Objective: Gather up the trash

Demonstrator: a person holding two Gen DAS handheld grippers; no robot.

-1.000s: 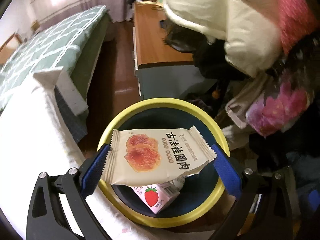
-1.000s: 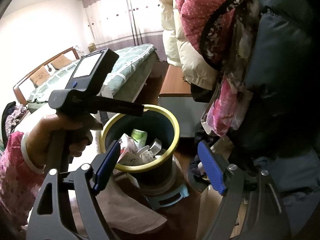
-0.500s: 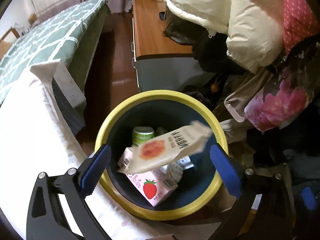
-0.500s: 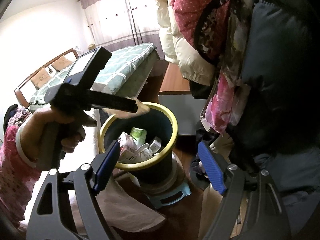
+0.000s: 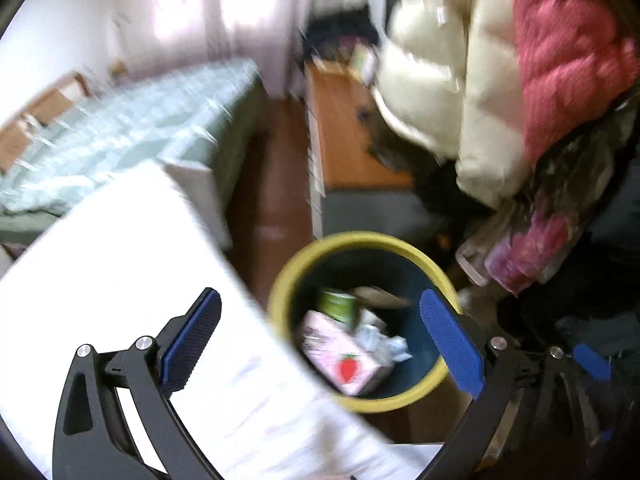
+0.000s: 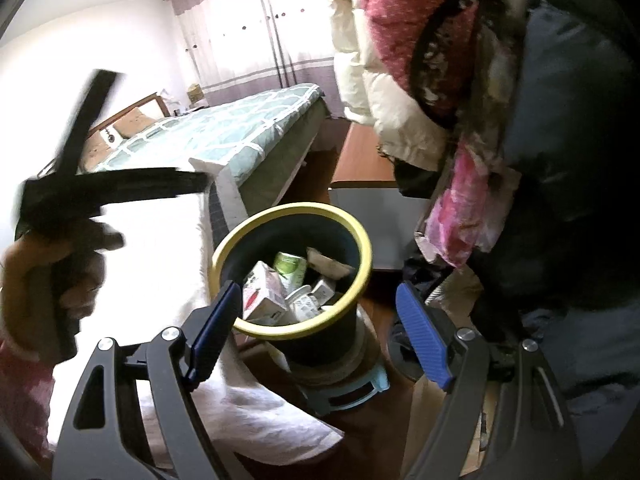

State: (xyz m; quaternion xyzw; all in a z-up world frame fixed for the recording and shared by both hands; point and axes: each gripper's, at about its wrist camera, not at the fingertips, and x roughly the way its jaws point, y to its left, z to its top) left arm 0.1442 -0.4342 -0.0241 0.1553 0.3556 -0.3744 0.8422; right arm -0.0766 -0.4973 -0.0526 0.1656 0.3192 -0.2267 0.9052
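A dark blue trash bin with a yellow rim [image 5: 360, 238] [image 6: 292, 210] stands on the floor beside the bed. Inside lie a pink strawberry milk carton [image 5: 344, 360] [image 6: 260, 292], a green can [image 5: 336, 304] [image 6: 290, 266], a beige snack wrapper [image 5: 380, 296] [image 6: 328, 266] and some crumpled white paper [image 5: 380, 340]. My left gripper [image 5: 318, 296] hangs above and left of the bin, wide open and empty. My right gripper [image 6: 318, 286] is open over the bin's near rim, holding nothing. In the right wrist view, a hand [image 6: 48, 272] grips the left tool, blurred.
White bedding [image 5: 120, 260] lies left of the bin, with the green checked bed [image 6: 224, 132] behind it. A wooden cabinet [image 5: 344, 136] stands beyond. Hanging coats [image 5: 460, 80] crowd the right side. The bin rests on a light blue stand [image 6: 348, 392].
The snack wrapper that lay between the left jaws dropped into the bin. The left gripper then rose and pulled back to the left. The right gripper stayed put.
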